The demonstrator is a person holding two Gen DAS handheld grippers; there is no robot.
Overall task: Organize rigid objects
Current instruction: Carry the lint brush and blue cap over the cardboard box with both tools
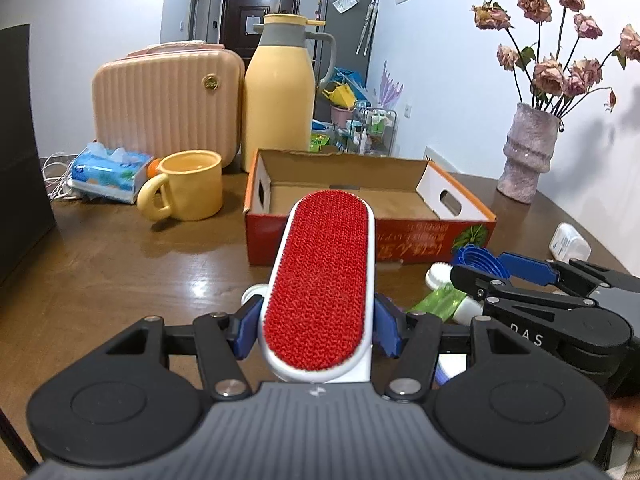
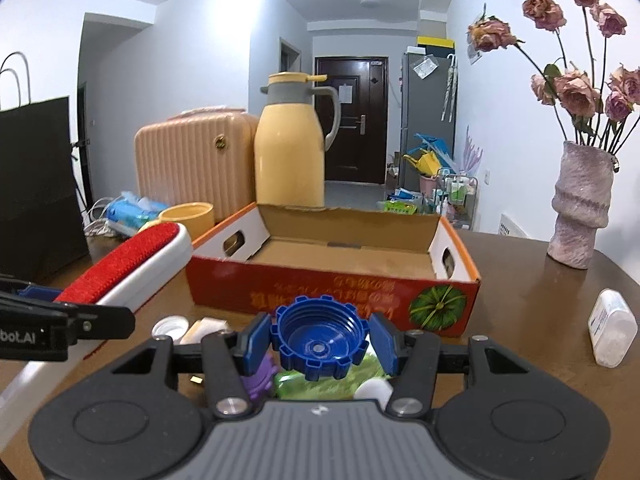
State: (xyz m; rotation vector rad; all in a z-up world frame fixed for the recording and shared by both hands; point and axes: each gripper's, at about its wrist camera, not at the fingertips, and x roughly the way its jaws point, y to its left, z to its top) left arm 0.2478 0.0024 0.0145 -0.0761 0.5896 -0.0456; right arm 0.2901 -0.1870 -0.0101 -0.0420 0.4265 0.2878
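Left wrist view: left gripper [image 1: 316, 330] clamps lint brush [image 1: 320, 280] at white sides, near the box [image 1: 368, 240]
Brush: stiff, light, long; grip mid-body, avoid red nap
Right gripper [image 2: 320, 346]: pinches blue cap [image 2: 319, 342] by ribbed rim, above table clutter
Cap: rigid, light, slick plastic

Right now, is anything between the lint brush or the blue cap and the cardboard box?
Nothing visible. The left gripper holds the lint brush, the right gripper the blue cap, and the cardboard box lies open just ahead; only its near wall must be cleared.
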